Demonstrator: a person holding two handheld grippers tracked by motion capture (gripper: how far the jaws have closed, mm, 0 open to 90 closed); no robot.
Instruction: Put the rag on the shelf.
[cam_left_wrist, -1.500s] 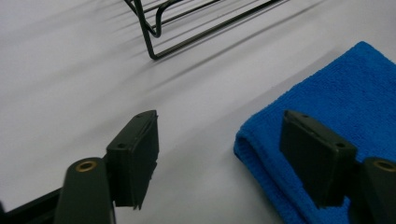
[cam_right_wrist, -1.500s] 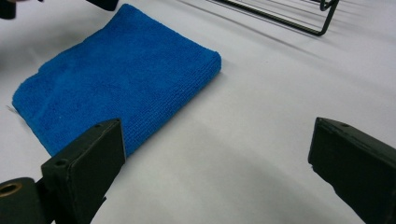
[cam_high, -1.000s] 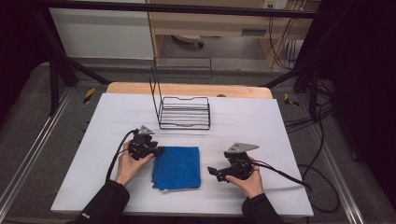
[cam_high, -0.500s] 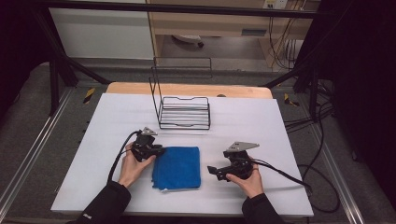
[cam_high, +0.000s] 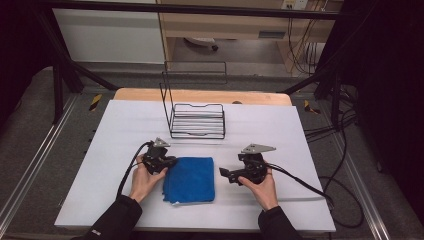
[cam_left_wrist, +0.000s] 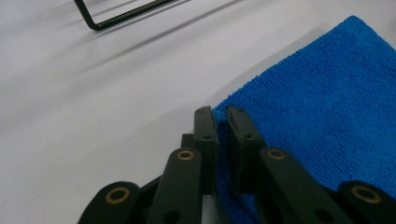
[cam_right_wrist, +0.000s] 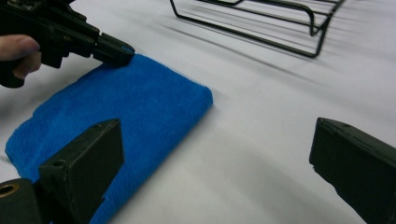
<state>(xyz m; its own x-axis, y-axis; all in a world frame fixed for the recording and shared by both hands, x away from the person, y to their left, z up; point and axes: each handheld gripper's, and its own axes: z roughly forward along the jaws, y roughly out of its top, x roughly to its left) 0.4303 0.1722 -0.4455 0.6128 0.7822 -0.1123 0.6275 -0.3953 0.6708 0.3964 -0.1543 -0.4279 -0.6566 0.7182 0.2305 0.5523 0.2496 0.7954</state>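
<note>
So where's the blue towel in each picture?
High view: blue towel lies low in the middle.
Left gripper view: it is on the right, its corner pinched.
Right gripper view: it is on the left.
Shared landmark: the black wire rack behind it.

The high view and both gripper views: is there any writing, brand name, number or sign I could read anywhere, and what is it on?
None can be read.
A small pale mark on the person's left sleeve: too small and blurred to read.
The blue cloth, the wire rack, the left gripper and the right gripper: no writing.
</note>
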